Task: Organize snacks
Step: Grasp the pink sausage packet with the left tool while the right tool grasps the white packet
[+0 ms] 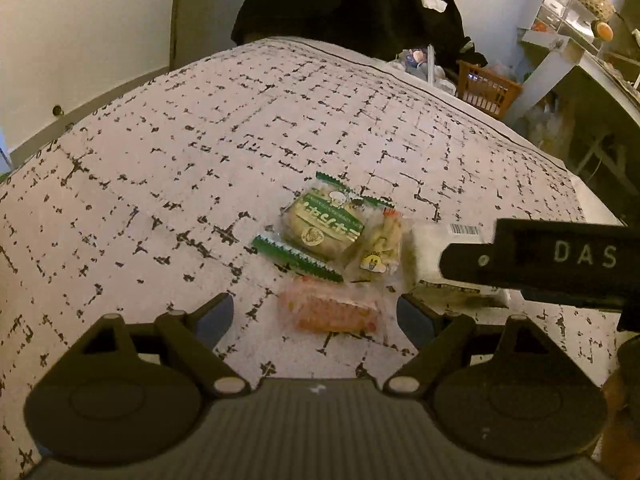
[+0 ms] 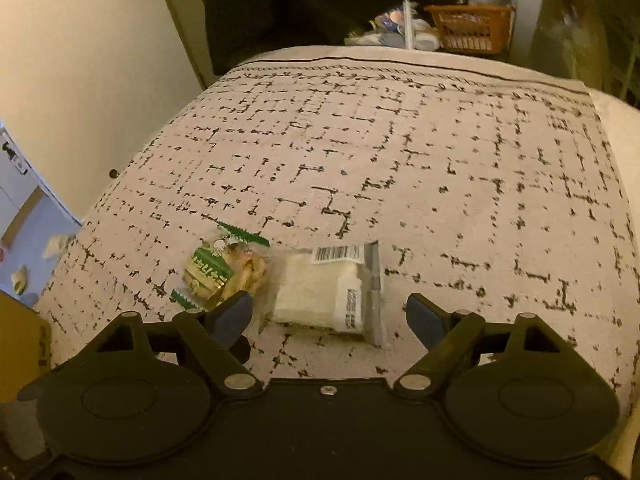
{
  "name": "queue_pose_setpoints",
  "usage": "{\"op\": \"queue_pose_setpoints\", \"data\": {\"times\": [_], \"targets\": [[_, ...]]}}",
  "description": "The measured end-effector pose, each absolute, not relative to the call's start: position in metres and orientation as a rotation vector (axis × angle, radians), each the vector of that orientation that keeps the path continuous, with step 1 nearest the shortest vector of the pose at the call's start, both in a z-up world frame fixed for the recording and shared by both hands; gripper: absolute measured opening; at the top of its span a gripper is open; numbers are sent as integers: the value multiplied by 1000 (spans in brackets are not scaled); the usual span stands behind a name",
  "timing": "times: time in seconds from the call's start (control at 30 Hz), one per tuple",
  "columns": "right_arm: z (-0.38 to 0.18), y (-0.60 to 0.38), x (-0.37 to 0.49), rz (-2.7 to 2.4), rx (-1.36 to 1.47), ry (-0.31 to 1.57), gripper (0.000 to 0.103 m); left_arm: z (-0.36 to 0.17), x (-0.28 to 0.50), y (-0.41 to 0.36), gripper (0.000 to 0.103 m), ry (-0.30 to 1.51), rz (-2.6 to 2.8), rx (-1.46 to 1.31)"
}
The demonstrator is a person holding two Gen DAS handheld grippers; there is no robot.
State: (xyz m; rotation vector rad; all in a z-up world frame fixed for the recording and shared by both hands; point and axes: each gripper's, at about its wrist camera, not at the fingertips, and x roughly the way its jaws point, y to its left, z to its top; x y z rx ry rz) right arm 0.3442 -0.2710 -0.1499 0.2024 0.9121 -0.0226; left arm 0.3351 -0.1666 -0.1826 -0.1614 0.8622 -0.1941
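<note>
Several wrapped snacks lie together on a patterned cloth (image 1: 200, 140). A green-edged cookie pack (image 1: 320, 228) lies farthest, a clear pack of pale sticks (image 1: 380, 250) to its right, an orange-red pack (image 1: 332, 310) nearest. A white sandwich pack with a barcode (image 2: 324, 288) lies to their right; it also shows in the left wrist view (image 1: 430, 248). My left gripper (image 1: 316, 316) is open, its jaws either side of the orange-red pack. My right gripper (image 2: 330, 312) is open, its jaws either side of the sandwich pack; its body (image 1: 560, 260) shows in the left wrist view.
The cloth (image 2: 440, 160) covers a raised surface with edges at far and right sides. Beyond it are dark clothing (image 1: 340, 0), an orange basket (image 1: 486, 86) and white shelving (image 1: 560, 40). A cardboard box (image 2: 20, 340) sits at lower left.
</note>
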Motion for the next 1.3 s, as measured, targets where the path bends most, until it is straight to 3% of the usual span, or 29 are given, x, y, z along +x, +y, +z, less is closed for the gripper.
{"op": "queue_pose_setpoints", "data": {"times": [0.07,0.2,0.4,0.7,0.77,0.8,0.93,1.3], "targets": [[-153,-267,347,-35,181,923,84,-183,334,-166,82,847,-194,-158],[-158,-261,347,-29,163,951,84,-183,333,-167,58,827,-182,-126],[-163,-257,353,-57,139,930,84,-182,335,-161,48,839,-156,-134],[-171,-247,357,-98,52,900,87,-175,339,-137,48,865,-66,-193],[-172,-246,355,-95,34,893,82,-171,337,-134,48,859,-63,-192],[-171,-246,355,-89,33,892,70,-169,335,-133,48,855,-62,-193],[-160,-243,353,-79,57,925,53,-161,328,-124,48,849,-50,-207],[-123,-207,329,-55,31,873,51,-128,307,-95,48,817,-14,-228]]}}
